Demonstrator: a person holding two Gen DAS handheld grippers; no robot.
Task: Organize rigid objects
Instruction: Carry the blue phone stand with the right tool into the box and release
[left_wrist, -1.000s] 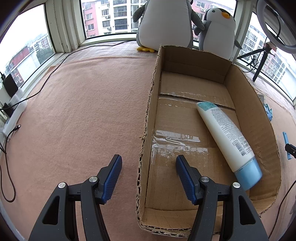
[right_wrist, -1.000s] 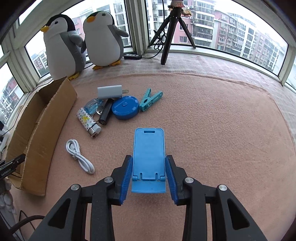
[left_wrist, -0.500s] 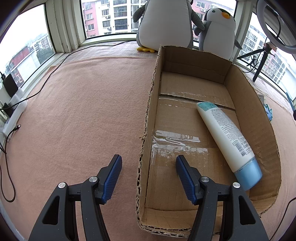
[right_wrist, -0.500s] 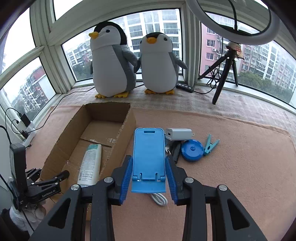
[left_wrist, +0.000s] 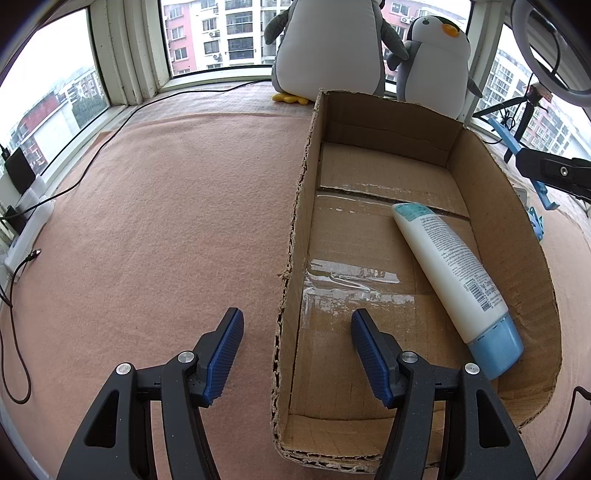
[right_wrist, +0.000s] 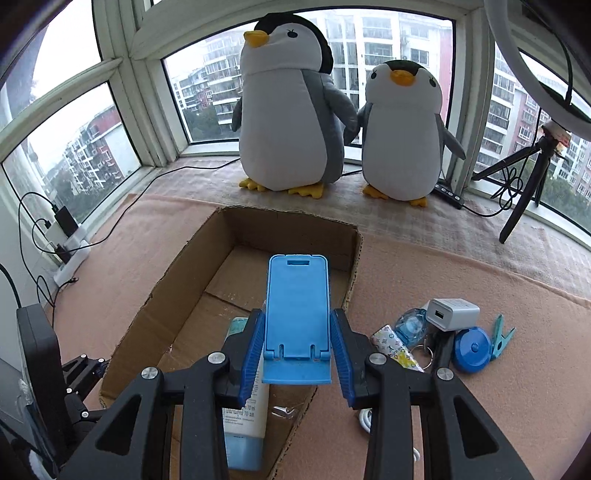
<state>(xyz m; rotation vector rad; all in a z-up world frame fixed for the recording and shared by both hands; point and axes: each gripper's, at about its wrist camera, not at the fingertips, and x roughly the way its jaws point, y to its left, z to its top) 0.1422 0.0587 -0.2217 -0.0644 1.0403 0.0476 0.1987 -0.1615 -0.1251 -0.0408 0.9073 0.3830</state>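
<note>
Blue phone stand (right_wrist: 296, 317) clamped between right fingers (right_wrist: 252, 356) | apparently over cardboard box (right_wrist: 236, 229) | left fingers (left_wrist: 225, 350) spread, empty

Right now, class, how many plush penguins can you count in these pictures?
2. The larger penguin stands on the window ledge behind the cardboard box; the smaller penguin stands beside it on its right, touching its flipper.

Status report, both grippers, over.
Right gripper shut on blue phone stand, above cardboard box. Left gripper open, straddling box wall. Lotion tube lies inside.
</note>
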